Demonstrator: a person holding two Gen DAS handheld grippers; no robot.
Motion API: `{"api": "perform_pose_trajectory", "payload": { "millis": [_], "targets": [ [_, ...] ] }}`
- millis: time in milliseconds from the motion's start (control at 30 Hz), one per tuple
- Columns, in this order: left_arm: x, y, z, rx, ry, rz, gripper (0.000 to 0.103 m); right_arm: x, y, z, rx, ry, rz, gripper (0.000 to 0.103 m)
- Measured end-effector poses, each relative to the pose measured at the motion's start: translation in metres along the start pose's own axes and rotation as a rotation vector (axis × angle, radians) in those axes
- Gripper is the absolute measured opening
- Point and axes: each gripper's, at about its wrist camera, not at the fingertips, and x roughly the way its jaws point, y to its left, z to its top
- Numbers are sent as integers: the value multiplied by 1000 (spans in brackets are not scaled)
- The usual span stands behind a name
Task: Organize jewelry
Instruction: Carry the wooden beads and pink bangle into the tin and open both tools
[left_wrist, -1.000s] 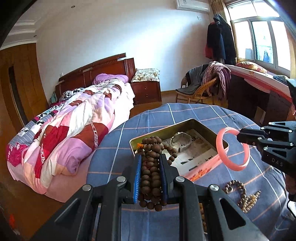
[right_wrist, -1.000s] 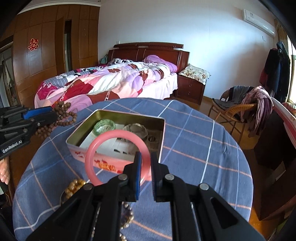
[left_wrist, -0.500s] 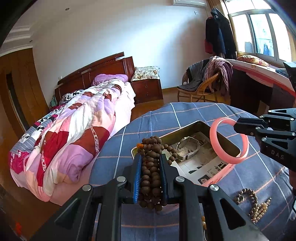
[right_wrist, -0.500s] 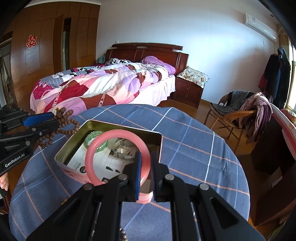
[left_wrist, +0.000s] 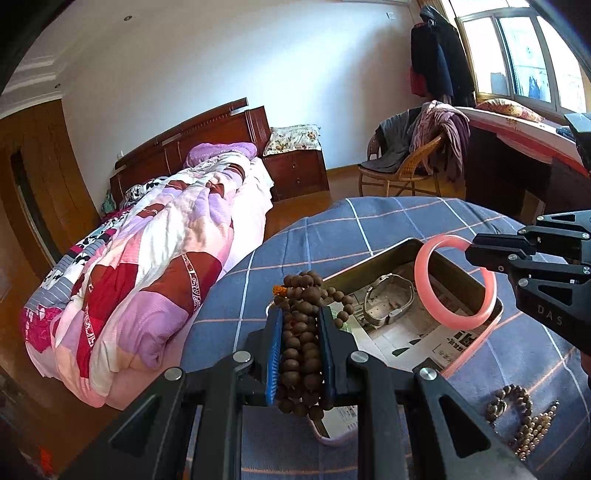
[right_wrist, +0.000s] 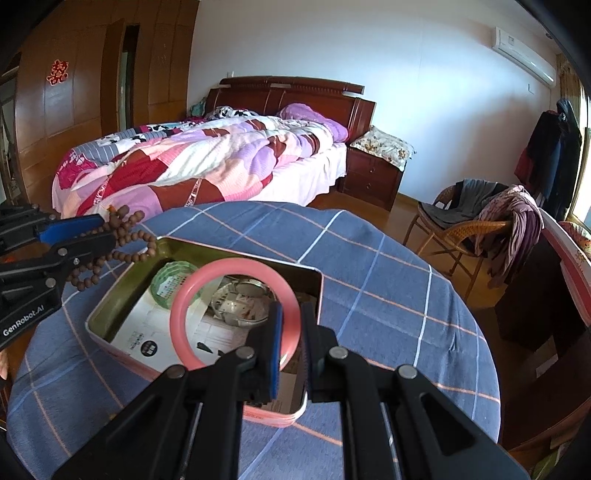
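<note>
My left gripper (left_wrist: 300, 317) is shut on a bunch of brown wooden prayer beads (left_wrist: 301, 343) and holds it at the near left edge of an open tin box (left_wrist: 380, 258). It also shows in the right wrist view (right_wrist: 107, 230). My right gripper (right_wrist: 291, 314) is shut on a pink bangle (right_wrist: 236, 314) and holds it upright over the tin (right_wrist: 110, 299). The bangle also shows in the left wrist view (left_wrist: 421, 280). Inside the tin lie a silver watch (left_wrist: 389, 301), a green bangle (right_wrist: 166, 280) and printed paper.
The tin stands on a round table with a blue checked cloth (right_wrist: 369, 266). Another string of beads (left_wrist: 521, 417) lies on the cloth to the right of the tin. A bed (left_wrist: 147, 251) is beyond the table, a wicker chair (right_wrist: 465, 229) to the right.
Both grippers have moved forward over the tin. The pink bangle has gone from beside the tin's near rim to above its inside. The prayer beads have come up to the tin's edge.
</note>
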Motion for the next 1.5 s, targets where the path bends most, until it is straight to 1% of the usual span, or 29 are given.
{"api": "perform_pose_trajectory", "payload": {
  "millis": [433, 833, 1067, 1267, 1333, 1367, 1400, 1433, 1467, 1500],
  "targets": [
    [29, -7, -3, 16, 60, -2, 19, 23, -1, -1, 1, 53, -14, 12],
    [42, -7, -10, 20, 97, -2, 19, 33, 3, -5, -13, 94, -13, 12],
    [46, -9, -11, 22, 102, -3, 19, 37, 2, -5, -12, 108, -12, 12],
    [46, -8, -12, 25, 91, 15, 20, 37, 2, -6, 0, 106, -4, 13],
    [44, -8, -11, 22, 81, 20, 20, 37, 1, -7, 6, 110, 6, 18],
    [44, -8, -11, 23, 82, 21, 24, 36, 1, -8, 7, 111, 10, 25],
    [44, -8, -12, 24, 83, 29, 35, 34, 1, -9, 10, 109, 13, 35],
    [43, -8, -12, 25, 81, 40, 44, 32, 1, -10, 11, 105, 22, 37],
    [39, -8, -12, 29, 65, 58, 63, 30, 1, -11, 13, 100, 28, 38],
    [36, -8, -13, 30, 50, 69, 72, 28, 1, -12, 11, 98, 16, 38]
  ]
}}
